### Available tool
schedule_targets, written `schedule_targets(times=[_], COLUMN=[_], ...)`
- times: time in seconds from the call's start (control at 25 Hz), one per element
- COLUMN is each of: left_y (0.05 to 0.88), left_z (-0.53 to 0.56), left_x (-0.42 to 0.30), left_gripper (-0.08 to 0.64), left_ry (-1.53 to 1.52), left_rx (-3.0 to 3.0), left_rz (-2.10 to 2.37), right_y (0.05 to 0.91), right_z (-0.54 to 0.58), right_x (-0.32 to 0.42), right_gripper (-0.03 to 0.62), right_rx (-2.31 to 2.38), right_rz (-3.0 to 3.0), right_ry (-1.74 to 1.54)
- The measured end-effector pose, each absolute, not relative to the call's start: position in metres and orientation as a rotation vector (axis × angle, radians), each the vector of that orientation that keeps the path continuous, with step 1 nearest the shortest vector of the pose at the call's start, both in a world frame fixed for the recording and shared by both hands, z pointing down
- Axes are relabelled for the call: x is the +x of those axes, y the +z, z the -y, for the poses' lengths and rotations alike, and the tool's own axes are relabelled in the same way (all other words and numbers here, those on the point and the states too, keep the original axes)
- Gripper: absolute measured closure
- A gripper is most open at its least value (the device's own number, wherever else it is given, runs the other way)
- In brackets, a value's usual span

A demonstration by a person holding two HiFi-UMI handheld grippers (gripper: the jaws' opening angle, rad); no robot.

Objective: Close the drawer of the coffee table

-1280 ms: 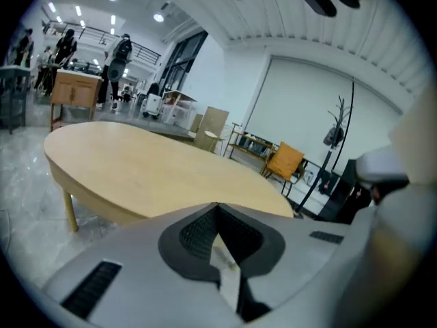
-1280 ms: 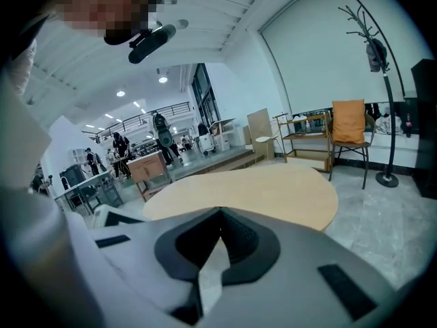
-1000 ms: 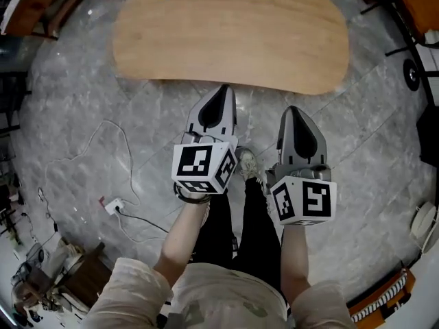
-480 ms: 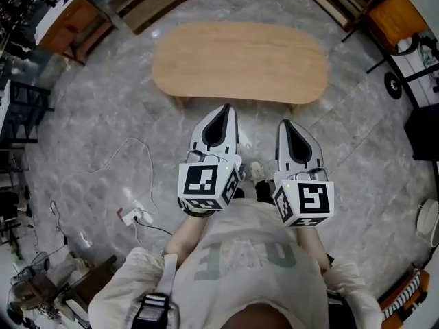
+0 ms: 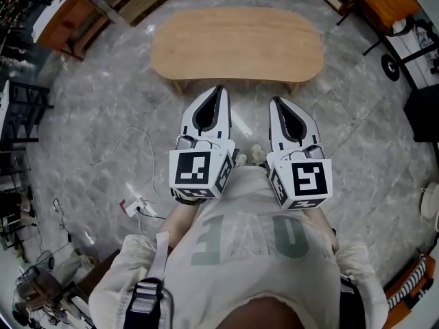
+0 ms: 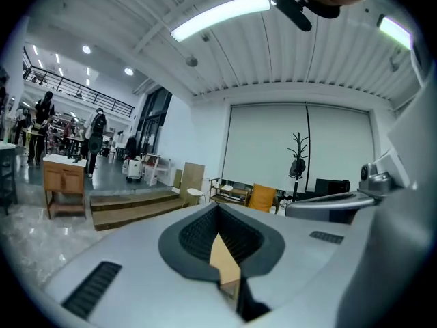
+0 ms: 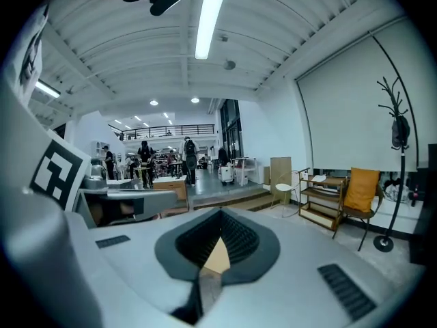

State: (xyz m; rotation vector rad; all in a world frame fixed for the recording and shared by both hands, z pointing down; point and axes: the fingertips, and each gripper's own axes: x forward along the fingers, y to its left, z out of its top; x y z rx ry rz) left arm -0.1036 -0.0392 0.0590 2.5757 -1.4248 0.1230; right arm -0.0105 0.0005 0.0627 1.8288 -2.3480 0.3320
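Note:
The oval wooden coffee table [image 5: 236, 43] stands on the marble floor ahead of me, seen from above; no open drawer shows along its near edge. My left gripper [image 5: 218, 89] and right gripper [image 5: 274, 101] are held side by side at chest height, well above the table and short of its near edge. Both point level across the room. In the left gripper view the left gripper [image 6: 220, 214] is shut with nothing in it. In the right gripper view the right gripper [image 7: 220, 216] is likewise shut and empty. A sliver of tabletop [image 7: 218, 258] shows below the jaw tips.
A white power strip [image 5: 134, 206] with its cable lies on the floor at the left. A black rack [image 5: 17, 112] and a wooden cabinet [image 5: 65, 19] stand at the left, an orange chair [image 5: 385, 2] at the upper right. People stand far off in the hall.
The person has stood up: both grippers rose and the table now looks smaller and farther below. The jaws stayed shut.

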Motion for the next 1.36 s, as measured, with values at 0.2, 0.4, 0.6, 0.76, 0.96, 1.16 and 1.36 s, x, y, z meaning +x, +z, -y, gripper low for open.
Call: schedule_targets(times=[0.2, 0.4, 0.6, 0.76, 0.96, 1.16, 1.36], left_y=[0.062, 0.062, 0.066, 0.067, 0.071, 0.078, 0.085], left_z=[0.028, 0.024, 0.021, 0.022, 0.024, 0.025, 0.026], left_x=[-0.087, -0.088, -0.085, -0.085, -0.080, -0.079, -0.077], left_gripper=[0.551, 0.551, 0.551, 0.551, 0.551, 0.551, 0.551], left_ry=[0.176, 0.185, 0.205, 0.214, 0.206, 0.208, 0.208], left_rx=[2.656, 2.643, 2.633, 2.635, 2.625, 2.609, 2.604], left_rz=[1.334, 1.343, 1.339, 1.333, 1.332, 1.322, 1.306], right_y=[0.064, 0.064, 0.068, 0.068, 0.074, 0.079, 0.084], right_z=[-0.007, -0.008, -0.007, -0.007, -0.008, -0.007, -0.006], right_x=[-0.009, -0.007, -0.001, 0.002, 0.011, 0.013, 0.015], right_gripper=[0.586, 0.586, 0.586, 0.586, 0.586, 0.586, 0.586], right_rx=[1.813, 1.816, 1.827, 1.838, 1.832, 1.815, 1.804], right_rz=[2.353, 2.344, 2.332, 2.328, 2.311, 2.297, 2.296], right_ry=[0.333, 0.327, 0.345, 0.355, 0.361, 0.373, 0.372])
